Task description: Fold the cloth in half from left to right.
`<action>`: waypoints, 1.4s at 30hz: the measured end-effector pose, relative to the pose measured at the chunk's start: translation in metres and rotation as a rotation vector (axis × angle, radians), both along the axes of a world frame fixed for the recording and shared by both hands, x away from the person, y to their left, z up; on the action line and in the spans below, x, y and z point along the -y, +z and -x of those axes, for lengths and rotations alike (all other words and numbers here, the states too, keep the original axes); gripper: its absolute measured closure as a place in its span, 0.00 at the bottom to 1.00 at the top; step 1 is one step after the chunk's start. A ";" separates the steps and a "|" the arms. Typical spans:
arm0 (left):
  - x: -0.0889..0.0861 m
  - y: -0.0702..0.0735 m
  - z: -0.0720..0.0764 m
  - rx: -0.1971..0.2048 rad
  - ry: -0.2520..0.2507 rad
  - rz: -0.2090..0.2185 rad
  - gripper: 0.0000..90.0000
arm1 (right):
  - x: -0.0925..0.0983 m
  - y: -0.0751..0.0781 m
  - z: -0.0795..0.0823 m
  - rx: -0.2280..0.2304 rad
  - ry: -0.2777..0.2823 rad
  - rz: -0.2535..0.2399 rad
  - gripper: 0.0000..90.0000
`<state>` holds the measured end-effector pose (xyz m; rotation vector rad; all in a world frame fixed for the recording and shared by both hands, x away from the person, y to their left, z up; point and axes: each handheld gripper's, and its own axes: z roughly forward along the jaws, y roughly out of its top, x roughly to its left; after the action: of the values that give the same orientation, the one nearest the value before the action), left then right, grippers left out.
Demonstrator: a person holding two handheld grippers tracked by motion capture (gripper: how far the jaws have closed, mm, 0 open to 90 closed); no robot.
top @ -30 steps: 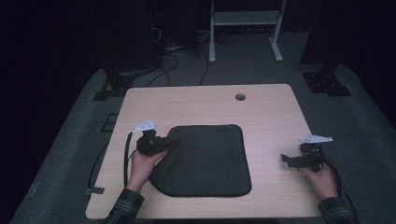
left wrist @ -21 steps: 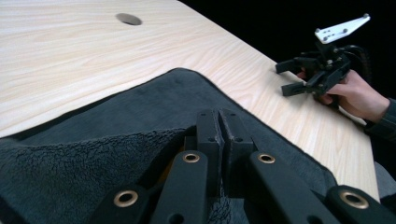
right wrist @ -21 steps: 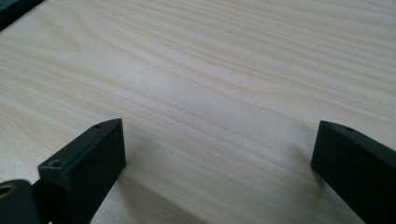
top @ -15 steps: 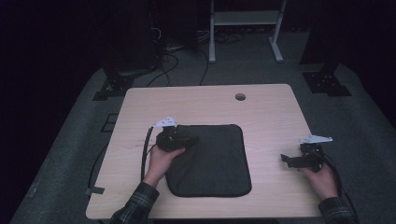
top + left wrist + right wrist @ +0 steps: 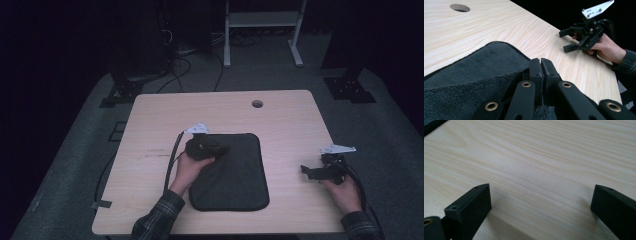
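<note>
Left tongs folding the dark cloth, right ones parked.

My left gripper [image 5: 220, 148] has its jaws pinched tight on the edge of the dark fleece cloth [image 5: 235, 175], which sits mid-table [image 5: 280, 120] with its left side lifted over itself. My right gripper [image 5: 306, 171] rests near the right edge, jaws wide apart, holding nothing.

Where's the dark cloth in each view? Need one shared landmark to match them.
High view: dark cloth at table centre, its left edge folded over.
Left gripper view: bottom left, folded layer pinched in the left gripper.
Right gripper view: dark sliver at top-left corner, likely its edge.
Landmark: table hole.
</note>
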<state>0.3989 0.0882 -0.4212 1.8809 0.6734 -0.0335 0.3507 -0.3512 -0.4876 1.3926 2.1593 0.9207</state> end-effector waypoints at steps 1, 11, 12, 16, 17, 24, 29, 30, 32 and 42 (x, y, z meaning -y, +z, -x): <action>0.003 0.000 -0.001 -0.002 -0.003 0.000 0.98 | 0.000 0.000 0.000 0.000 0.000 0.000 0.02; 0.036 -0.008 -0.009 -0.019 -0.044 0.002 0.98 | 0.000 0.000 0.000 0.000 0.000 0.000 0.02; 0.040 -0.009 -0.010 -0.019 -0.055 -0.001 0.98 | 0.000 0.000 0.000 0.000 0.000 -0.001 0.02; 0.053 -0.013 -0.014 -0.020 -0.066 -0.024 0.98 | 0.000 0.000 0.000 0.000 0.002 0.000 0.02; 0.056 -0.014 -0.015 -0.022 -0.070 -0.031 0.98 | 0.000 0.000 0.000 0.000 0.001 0.000 0.02; 0.079 -0.027 -0.020 -0.042 -0.093 -0.056 0.98 | 0.000 0.000 0.000 0.000 0.002 0.000 0.02; 0.094 -0.031 -0.023 -0.045 -0.098 -0.091 0.98 | 0.000 0.000 0.000 0.000 0.003 0.000 0.02; 0.097 -0.034 -0.024 -0.049 -0.098 -0.099 0.98 | 0.000 0.000 0.000 0.001 0.004 0.000 0.02; 0.102 -0.040 -0.026 -0.064 -0.101 -0.124 0.98 | 0.000 0.000 0.000 0.001 0.005 0.000 0.02; 0.112 -0.045 -0.026 -0.059 -0.112 -0.156 0.75 | 0.000 0.000 0.000 0.001 0.008 -0.001 0.02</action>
<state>0.4249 -0.0236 -0.4658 2.0733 0.6246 -0.1113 0.3506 -0.3508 -0.4877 1.3845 2.1661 0.9251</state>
